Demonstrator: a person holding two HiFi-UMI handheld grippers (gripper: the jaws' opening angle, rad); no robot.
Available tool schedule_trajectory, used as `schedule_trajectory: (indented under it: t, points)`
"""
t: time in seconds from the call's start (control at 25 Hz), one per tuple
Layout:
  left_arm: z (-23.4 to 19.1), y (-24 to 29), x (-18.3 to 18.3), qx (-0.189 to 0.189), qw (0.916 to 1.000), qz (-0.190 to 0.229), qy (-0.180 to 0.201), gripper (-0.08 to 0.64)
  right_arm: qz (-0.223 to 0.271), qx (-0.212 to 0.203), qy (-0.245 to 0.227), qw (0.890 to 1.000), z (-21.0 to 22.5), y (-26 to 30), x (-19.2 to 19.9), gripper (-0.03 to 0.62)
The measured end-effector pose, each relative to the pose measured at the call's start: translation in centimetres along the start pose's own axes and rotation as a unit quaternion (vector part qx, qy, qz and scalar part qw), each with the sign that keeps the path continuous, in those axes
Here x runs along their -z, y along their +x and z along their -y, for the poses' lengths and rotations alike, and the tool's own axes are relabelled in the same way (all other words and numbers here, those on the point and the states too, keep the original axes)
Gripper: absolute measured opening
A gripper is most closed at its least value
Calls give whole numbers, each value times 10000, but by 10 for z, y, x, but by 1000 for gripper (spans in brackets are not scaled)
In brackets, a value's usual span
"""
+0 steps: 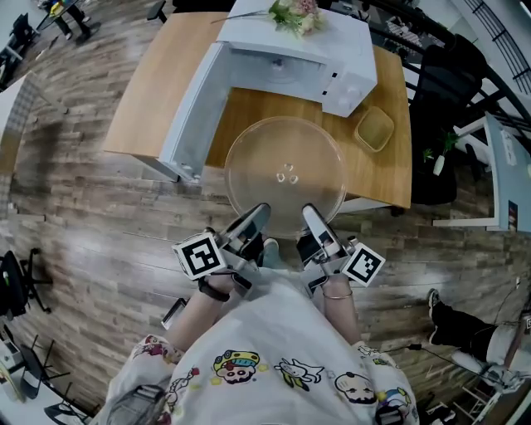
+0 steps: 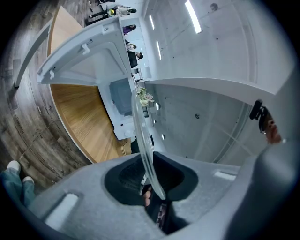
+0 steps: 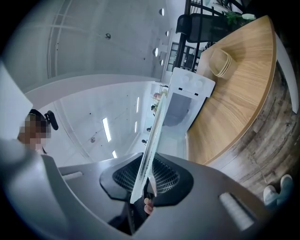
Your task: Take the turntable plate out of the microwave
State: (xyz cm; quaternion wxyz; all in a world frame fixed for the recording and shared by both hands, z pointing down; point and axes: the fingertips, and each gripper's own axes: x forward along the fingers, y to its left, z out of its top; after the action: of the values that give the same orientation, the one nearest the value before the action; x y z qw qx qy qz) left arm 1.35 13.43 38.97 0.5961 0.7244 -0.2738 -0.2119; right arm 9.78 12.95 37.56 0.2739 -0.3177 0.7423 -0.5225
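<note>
The left claw (image 2: 150, 180) is seen clenched on the near rim of the turntable plate (image 1: 286, 174), the glass edge pinched between its dark pads and running edge-on up through the left gripper view. The right claw (image 3: 143, 183) is clamped the same way on the same near rim, just beside the left one, with the plate's thin edge wedged between its ribbed pads. Both claws are pointed level toward the microwave (image 1: 292, 60), and the clear round plate is carried flat between them. The plate is held outside the oven's cavity, in front of the open mouth and over the near part of the wooden surface (image 1: 162, 79); its near rim reaches past the surface's edge, over the plank floor (image 1: 99, 241). The microwave door (image 1: 192, 112) is swung wide open on the left side of the head view, just beside the plate's left rim. A small beige dish (image 1: 374, 129) is set on the surface to the right of the plate, apart from it. A bunch of flowers (image 1: 294, 12) is laid on the microwave's top.
</note>
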Motion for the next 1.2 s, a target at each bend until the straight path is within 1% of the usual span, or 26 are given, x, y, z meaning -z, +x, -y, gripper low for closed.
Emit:
schedule_trajectory:
  t: [0.32, 0.48, 0.6, 0.8, 1.2]
  points:
    - [-2, -1, -4, -11, 10000, -49, 22, 49, -35, 40, 24, 10000, 1, 4, 2, 70]
    - [0, 0, -5, 15, 9997, -108, 241, 52, -57, 48, 25, 10000, 1, 4, 1, 69]
    - [-2, 0, -3, -38, 9999, -97, 93, 51, -72, 43, 37, 10000, 1, 4, 1, 71]
    - [-2, 2, -6, -25, 9999, -141, 23, 51, -107, 53, 6, 9999, 2, 7, -2, 72]
    - [-3, 4, -10, -49, 9999, -159, 27, 51, -126, 55, 39, 9999, 3, 12, -3, 75]
